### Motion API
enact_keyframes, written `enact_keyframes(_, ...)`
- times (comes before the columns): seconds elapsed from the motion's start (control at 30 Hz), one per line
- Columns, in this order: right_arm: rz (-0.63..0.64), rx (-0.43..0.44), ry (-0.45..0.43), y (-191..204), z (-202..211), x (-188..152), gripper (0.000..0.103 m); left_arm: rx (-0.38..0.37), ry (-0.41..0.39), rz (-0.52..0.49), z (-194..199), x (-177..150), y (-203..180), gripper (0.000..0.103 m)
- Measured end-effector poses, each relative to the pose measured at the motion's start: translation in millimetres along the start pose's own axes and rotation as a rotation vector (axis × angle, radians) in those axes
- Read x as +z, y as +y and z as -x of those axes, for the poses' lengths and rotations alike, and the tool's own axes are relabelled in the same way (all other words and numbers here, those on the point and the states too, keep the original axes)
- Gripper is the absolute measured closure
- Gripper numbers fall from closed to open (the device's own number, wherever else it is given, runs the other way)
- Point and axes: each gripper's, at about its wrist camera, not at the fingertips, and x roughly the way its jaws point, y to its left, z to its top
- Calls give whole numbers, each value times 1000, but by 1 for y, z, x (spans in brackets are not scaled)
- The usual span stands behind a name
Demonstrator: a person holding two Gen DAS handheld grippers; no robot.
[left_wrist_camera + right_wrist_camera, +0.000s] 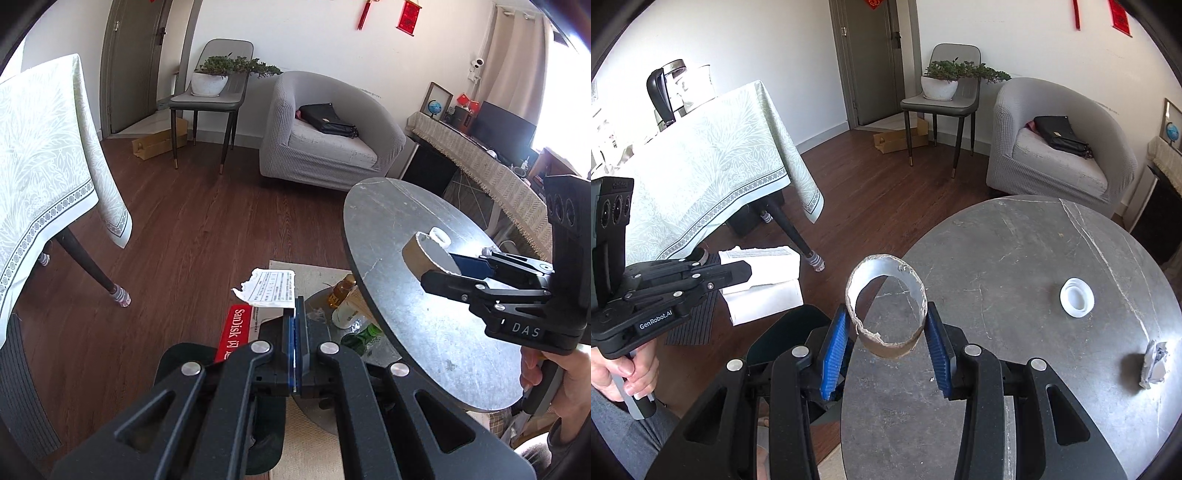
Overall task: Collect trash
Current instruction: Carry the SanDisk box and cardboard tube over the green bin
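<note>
My right gripper (888, 325) is shut on a torn cardboard tape-roll core (886, 302) and holds it over the near edge of the round grey table (1034, 258); it also shows in the left wrist view (443, 275), with the core (424, 254). My left gripper (295, 317) is shut on a torn printed paper sheet (271, 288), held left of the table over the trash bin (325, 317). The sheet also shows in the right wrist view (764, 284), with the left gripper (746, 271). A white plastic ring (1076, 297) and a crumpled grey scrap (1154, 363) lie on the table.
The bin under the table edge holds a brown bottle (341, 291), a white cup (345, 314) and a green bottle (364, 338). A red SanDisk box (236, 332) lies beside it. A cloth-covered dining table (48, 166) stands left, a grey armchair (325, 133) behind.
</note>
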Motion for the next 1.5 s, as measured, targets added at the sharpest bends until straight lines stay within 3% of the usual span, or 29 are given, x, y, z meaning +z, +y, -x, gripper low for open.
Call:
enact_keyframes(0.3,21,22,18,15,-16,5,62,40,88,40,-22,-27,37,102)
enact_keyframes(0.7,57,89,45,52,-47,15,62,96,278,127,-60,-76,84,102)
enact_keyframes(1.03,102,125,103,87,-84,15,62,102,445,178,-93,-119,112,101)
enact_keyframes(1.13,118,130,124,97,-95,13,62,101,465,169,-96,-123,113,93)
enact_keyframes(1.17,123,132,133,100,-99,12,62,96,466,169,-96,-124,113,86)
enact_keyframes(1.27,134,135,153,106,-107,9,62,96,455,165,-92,-123,116,81)
enact_keyframes(1.5,144,122,177,112,-118,7,62,100,424,179,-82,-119,124,81)
